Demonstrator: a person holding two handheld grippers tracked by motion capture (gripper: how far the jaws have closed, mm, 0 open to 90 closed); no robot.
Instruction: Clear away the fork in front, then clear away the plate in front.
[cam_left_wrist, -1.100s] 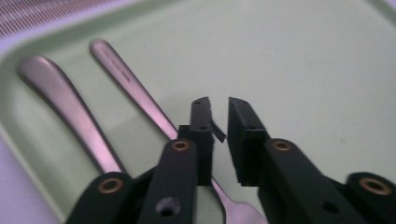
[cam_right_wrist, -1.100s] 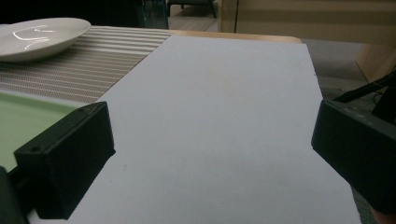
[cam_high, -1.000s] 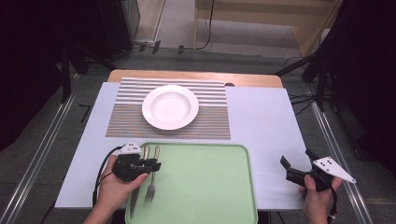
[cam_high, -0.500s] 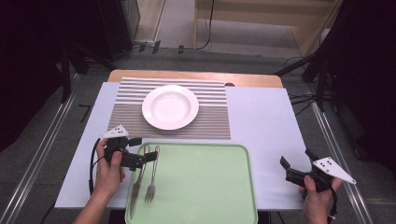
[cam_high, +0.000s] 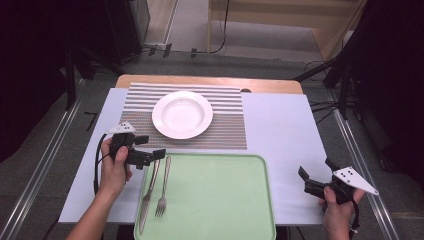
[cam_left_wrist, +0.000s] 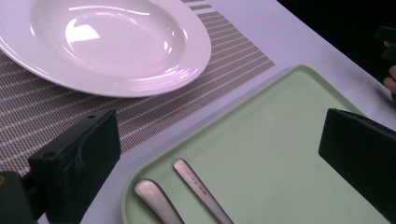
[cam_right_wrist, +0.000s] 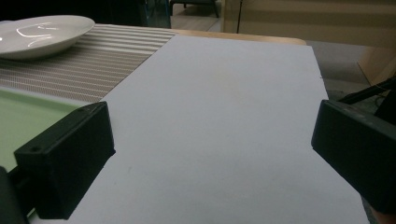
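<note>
Hovering: left gripper (cam_high: 147, 150), jaws spread, over tray (cam_high: 220, 200) corner
Resting: knife (cam_high: 148, 195), fork (cam_high: 162, 187) on tray
Right gripper (cam_high: 320, 175): spread, seemingly low over white sheet (cam_high: 280, 130)
Plate (cam_high: 182, 114): on striped mat (cam_high: 227, 127)

a wooden table (cam_high: 270, 86) under a pale sheet (cam_high: 280, 125) stands on a grey floor (cam_high: 45, 150). metal rails (cam_high: 40, 175) run along both sides. light wood furniture (cam_high: 280, 15) sits behind, cables (cam_high: 220, 47) on the floor, dark stands (cam_high: 345, 70) either side.
</note>
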